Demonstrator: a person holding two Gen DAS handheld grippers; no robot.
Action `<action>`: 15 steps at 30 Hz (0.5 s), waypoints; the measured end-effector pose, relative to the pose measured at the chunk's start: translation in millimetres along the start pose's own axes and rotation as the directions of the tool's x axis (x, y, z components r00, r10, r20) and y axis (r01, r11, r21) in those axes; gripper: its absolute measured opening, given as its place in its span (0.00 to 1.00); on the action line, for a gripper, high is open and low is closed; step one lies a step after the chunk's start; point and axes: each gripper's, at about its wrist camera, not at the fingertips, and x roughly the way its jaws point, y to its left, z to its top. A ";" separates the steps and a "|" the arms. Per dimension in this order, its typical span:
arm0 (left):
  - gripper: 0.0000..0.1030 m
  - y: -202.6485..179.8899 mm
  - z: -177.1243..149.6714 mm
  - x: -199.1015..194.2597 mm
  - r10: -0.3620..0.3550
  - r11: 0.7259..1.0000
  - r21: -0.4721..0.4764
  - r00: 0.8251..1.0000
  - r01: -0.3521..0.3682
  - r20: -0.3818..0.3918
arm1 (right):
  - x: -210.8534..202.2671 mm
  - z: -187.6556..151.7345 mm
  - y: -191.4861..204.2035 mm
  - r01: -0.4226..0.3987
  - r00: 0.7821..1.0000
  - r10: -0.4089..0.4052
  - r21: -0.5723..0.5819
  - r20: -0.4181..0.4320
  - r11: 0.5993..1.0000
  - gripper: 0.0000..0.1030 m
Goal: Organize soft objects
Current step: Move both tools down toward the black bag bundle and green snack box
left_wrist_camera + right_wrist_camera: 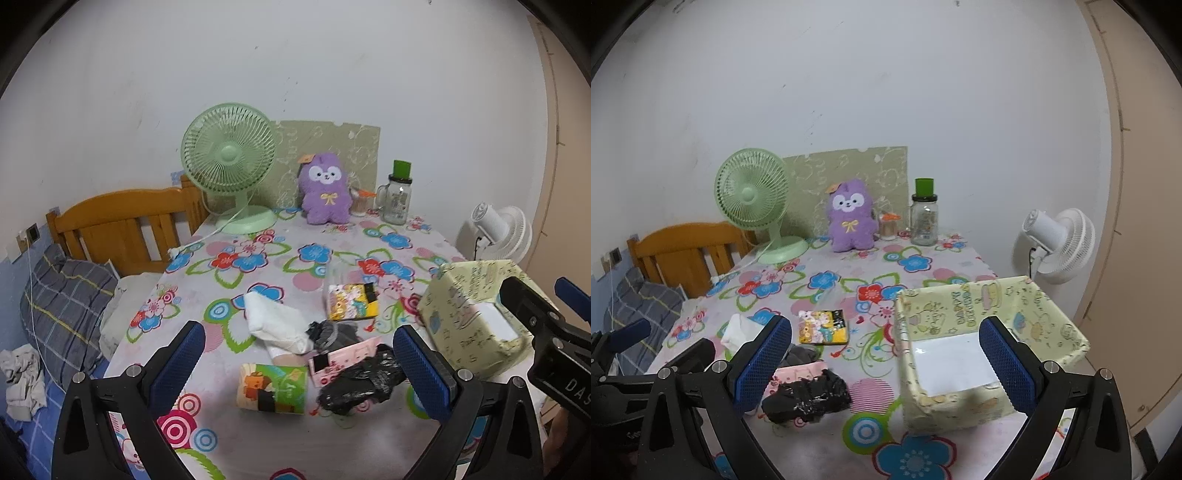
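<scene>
Soft items lie on the flowered tablecloth (pixel 258 280): a white cloth (pixel 275 325), a grey cloth (pixel 328 332), a black plastic bag (pixel 364 384), a green tissue pack (pixel 273 387), a pink pack (pixel 345 360) and a yellow pack (pixel 352 301). A pale yellow fabric box (pixel 979 354) stands empty at the right. My left gripper (pixel 299 369) is open above the tissue pack and black bag. My right gripper (pixel 882 365) is open, hovering between the black bag (pixel 809 400) and the box. Both are empty.
At the table's back stand a green fan (pixel 231 162), a purple plush toy (pixel 325 190), a glass jar with green lid (pixel 399 195) and a small jar (pixel 888 227). A white fan (pixel 1056 243) stands off to the right. A wooden bed frame (pixel 122 221) and pillow (pixel 62 302) lie left.
</scene>
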 end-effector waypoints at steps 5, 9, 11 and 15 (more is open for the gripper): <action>0.89 12.0 -4.5 17.8 0.007 1.000 0.001 0.999 -0.007 -0.046 | 13.9 -3.9 14.8 -0.013 1.000 0.013 -0.020 -0.025 1.000 0.92; 0.88 21.3 -10.4 30.7 -0.004 1.000 -0.004 0.996 0.003 -0.084 | 27.4 -8.9 29.4 -0.030 0.998 0.028 -0.035 -0.053 0.999 0.91; 0.88 24.8 -14.1 36.0 -0.003 1.000 0.000 0.995 0.003 -0.097 | 32.4 -10.8 35.3 -0.038 0.997 0.035 -0.039 -0.066 0.999 0.91; 0.88 29.8 -21.2 48.2 -0.006 1.000 0.006 0.991 0.006 -0.137 | 44.7 -16.2 47.5 -0.060 0.994 0.055 -0.045 -0.098 0.997 0.91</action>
